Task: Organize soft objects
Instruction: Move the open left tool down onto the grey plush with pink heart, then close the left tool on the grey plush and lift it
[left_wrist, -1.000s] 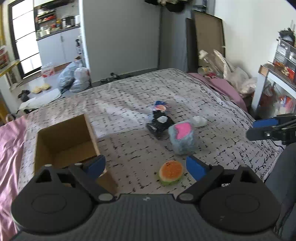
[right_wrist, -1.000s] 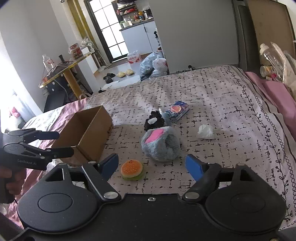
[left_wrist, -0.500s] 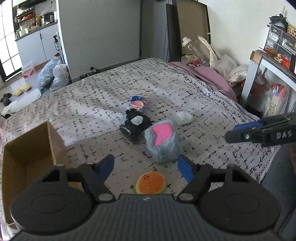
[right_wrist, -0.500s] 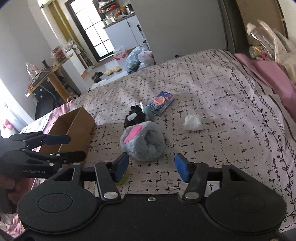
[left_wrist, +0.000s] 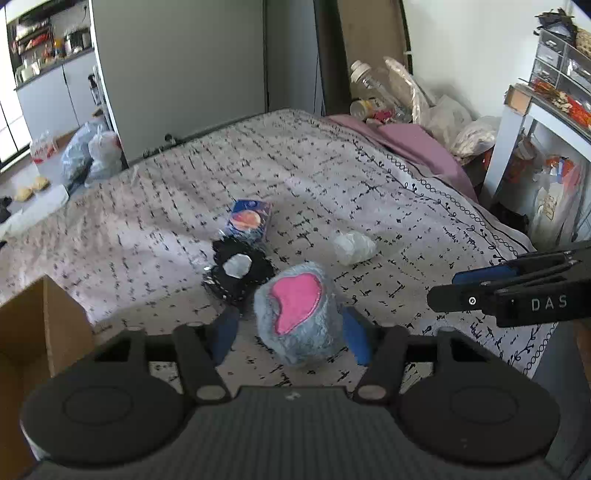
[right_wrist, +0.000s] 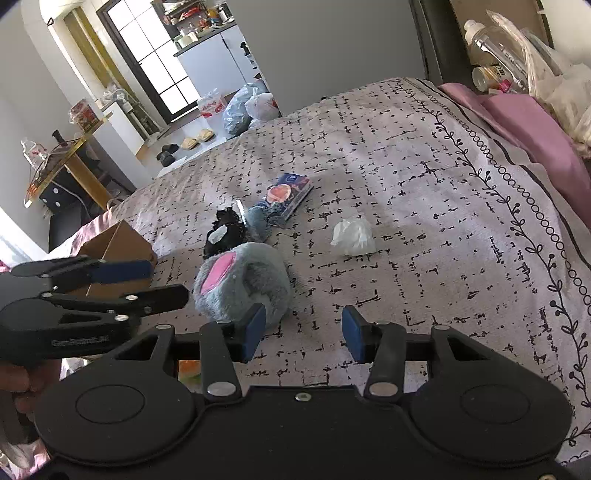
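A grey-blue plush with a pink patch (left_wrist: 299, 317) lies on the patterned bedspread (left_wrist: 406, 206). My left gripper (left_wrist: 290, 336) straddles it with its jaws closing. The right pad is at the fur and a gap remains at the left pad. My right gripper (right_wrist: 303, 336) is closing over bare bedspread, just right of the plush (right_wrist: 240, 288), whose edge sits behind its left finger (right_wrist: 255, 330). Behind the plush lie a black fluffy item (left_wrist: 238, 269), a blue packet (left_wrist: 249, 218) and a white crumpled wad (left_wrist: 352, 245). A bit of an orange toy (right_wrist: 188, 369) shows under my right gripper.
An open cardboard box (left_wrist: 37, 332) stands on the bed at the left. A pink pillow (left_wrist: 417, 144), bottles and bags crowd the far right corner. A white shelf unit (left_wrist: 517, 147) stands beside the bed. Bags (right_wrist: 247, 107) and slippers lie on the floor beyond.
Both grippers have come forward and down toward the plush, and their jaws have narrowed. The orange toy has dropped out of the left wrist view, and the box has slid to the left edge.
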